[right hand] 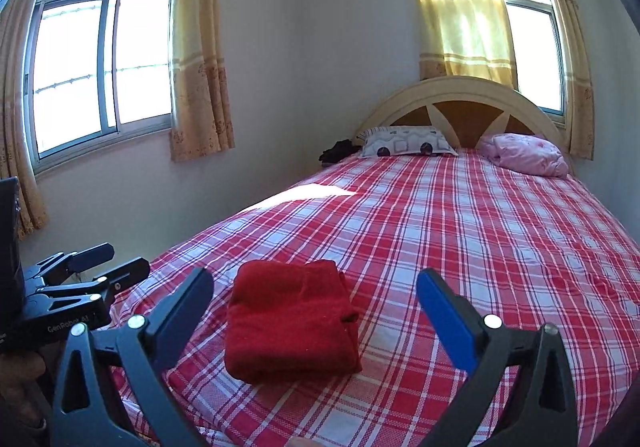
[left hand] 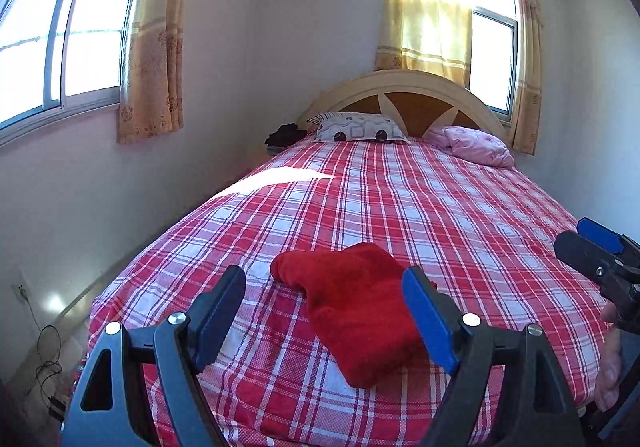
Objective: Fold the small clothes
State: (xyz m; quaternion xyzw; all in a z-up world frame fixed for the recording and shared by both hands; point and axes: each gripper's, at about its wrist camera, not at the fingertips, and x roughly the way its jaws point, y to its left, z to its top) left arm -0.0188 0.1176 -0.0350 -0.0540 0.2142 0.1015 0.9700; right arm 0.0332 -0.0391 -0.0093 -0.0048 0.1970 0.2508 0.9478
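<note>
Both spread fingers [right hand: 444, 323] hover above folded red garment [right hand: 292, 321]

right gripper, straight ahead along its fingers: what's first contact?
Most likely the folded red garment: it lies on the plaid bedsheet between and just past the open right gripper fingers. Depth is unclear; a shallower line could pass over it and land on the sheet beyond.

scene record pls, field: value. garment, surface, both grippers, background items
garment: red cloth, folded into a compact bundle, lying free
surface: bed with red plaid sheet, sun patch near its left edge
left hand-held gripper: open, empty, above the bed's near end
right hand-held gripper: open, empty, not touching the cloth
background: patterned pillow, pink bundle, dark clothing by the headboard
</note>
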